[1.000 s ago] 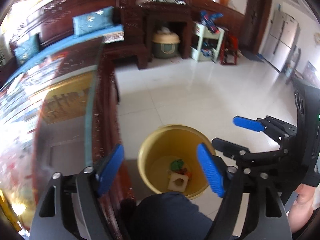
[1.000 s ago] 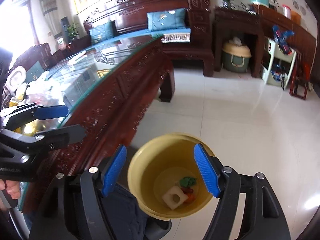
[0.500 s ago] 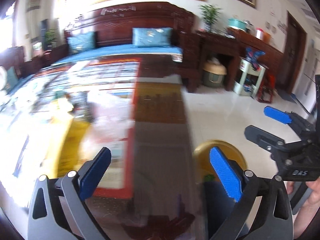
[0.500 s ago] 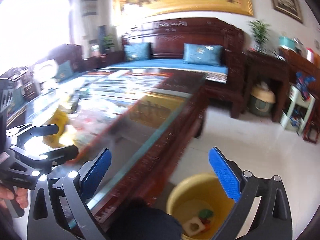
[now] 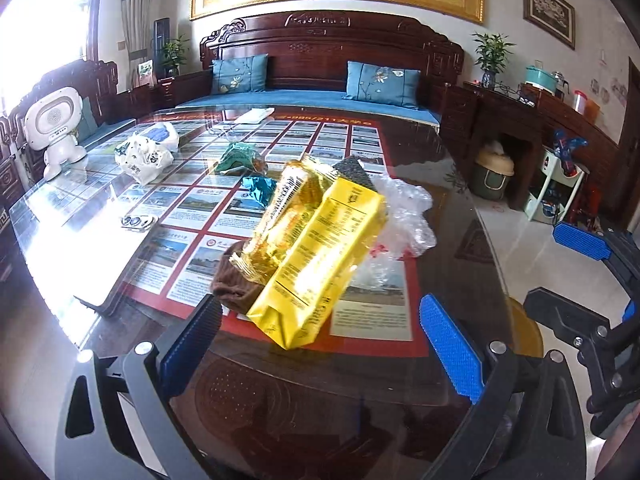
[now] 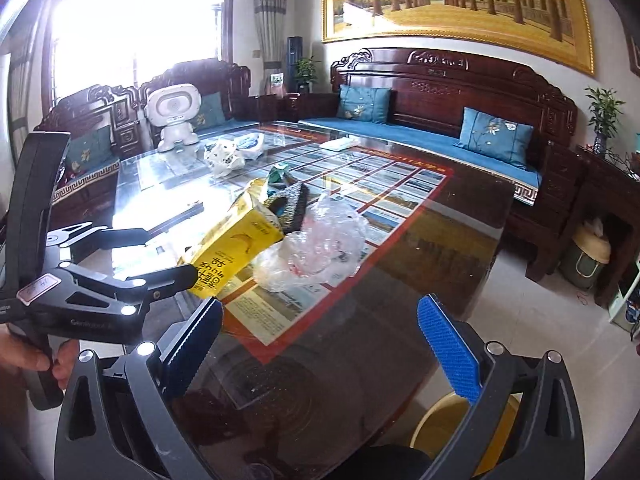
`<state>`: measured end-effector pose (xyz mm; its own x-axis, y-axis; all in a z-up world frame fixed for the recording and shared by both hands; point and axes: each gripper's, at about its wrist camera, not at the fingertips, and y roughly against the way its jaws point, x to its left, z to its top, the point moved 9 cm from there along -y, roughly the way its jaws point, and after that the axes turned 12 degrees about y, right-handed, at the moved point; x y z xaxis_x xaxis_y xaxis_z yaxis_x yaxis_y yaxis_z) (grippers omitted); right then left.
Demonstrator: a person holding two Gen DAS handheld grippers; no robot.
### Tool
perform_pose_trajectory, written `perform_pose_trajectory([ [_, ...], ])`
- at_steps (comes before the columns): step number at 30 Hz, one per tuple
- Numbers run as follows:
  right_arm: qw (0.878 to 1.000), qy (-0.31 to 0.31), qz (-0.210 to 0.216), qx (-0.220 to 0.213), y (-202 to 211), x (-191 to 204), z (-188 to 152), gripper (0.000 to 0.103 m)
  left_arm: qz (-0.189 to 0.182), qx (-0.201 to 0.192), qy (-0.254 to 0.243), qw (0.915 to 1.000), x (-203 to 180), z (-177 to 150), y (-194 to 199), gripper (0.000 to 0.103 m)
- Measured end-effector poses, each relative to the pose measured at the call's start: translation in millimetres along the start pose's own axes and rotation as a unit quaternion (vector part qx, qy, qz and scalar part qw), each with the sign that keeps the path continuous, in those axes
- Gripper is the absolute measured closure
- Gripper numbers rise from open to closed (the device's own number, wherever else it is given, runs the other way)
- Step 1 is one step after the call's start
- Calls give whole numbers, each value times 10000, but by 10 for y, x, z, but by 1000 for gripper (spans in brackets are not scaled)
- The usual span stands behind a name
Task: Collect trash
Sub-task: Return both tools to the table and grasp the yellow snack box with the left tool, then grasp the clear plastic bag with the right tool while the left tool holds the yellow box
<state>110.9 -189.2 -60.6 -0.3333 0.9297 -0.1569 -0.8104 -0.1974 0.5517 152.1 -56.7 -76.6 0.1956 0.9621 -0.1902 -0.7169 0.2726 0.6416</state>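
Note:
Trash lies in a heap on the glass-topped table (image 5: 432,168): a yellow snack bag (image 5: 320,248), crumpled clear plastic (image 5: 404,216), a brown cloth (image 5: 232,280), a teal wrapper (image 5: 258,192), a green wrapper (image 5: 236,158) and a black sponge (image 5: 352,170). My left gripper (image 5: 320,344) hovers open just short of the yellow bag, nothing between its pads. My right gripper (image 6: 320,344) is open and empty too, near the table's front edge, facing the clear plastic (image 6: 316,248) and the yellow bag (image 6: 236,248). The yellow bin (image 6: 452,420) stands on the floor, below the right gripper.
A white plastic bag (image 5: 144,156) and a white robot toy (image 5: 56,128) sit at the table's far left. A dark wooden sofa (image 6: 440,92) with blue cushions runs behind the table. The left gripper (image 6: 160,256) shows at the left of the right wrist view. White tiled floor (image 6: 540,312) lies to the right.
Both grippers swung up and left, away from the yellow bin on the floor, and now face the trash on the table. Their jaws opened wider.

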Motion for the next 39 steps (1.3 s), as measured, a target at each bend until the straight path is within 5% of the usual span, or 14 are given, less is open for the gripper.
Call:
perform_pose_trajectory([
  [11,9996,-137,-83,217,-137,-47,-66,8,-654,470,-946,9923,28,73,-574,7],
  [13,9995,-158,-76,253,-164,-59,-69,8,-602,593,-1077,9906,3,46,-690,17],
  [15,9995,-154,-62,262,-180,-81,-74,8,-649,731,-1060,9896,6,15,-763,47],
  [18,9995,-118,-44,282,-226,-64,-68,8,-663,784,-927,9904,46,25,-813,64],
  [29,9991,17,338,267,-581,58,136,9,-1067,350,-117,9936,224,156,-323,64],
  [38,9979,-280,352,464,-1186,-42,397,9,-1166,255,-81,9928,228,171,-173,64],
  [39,9976,-304,317,533,-1248,-56,384,16,-1177,251,-74,9927,234,173,-176,64],
])
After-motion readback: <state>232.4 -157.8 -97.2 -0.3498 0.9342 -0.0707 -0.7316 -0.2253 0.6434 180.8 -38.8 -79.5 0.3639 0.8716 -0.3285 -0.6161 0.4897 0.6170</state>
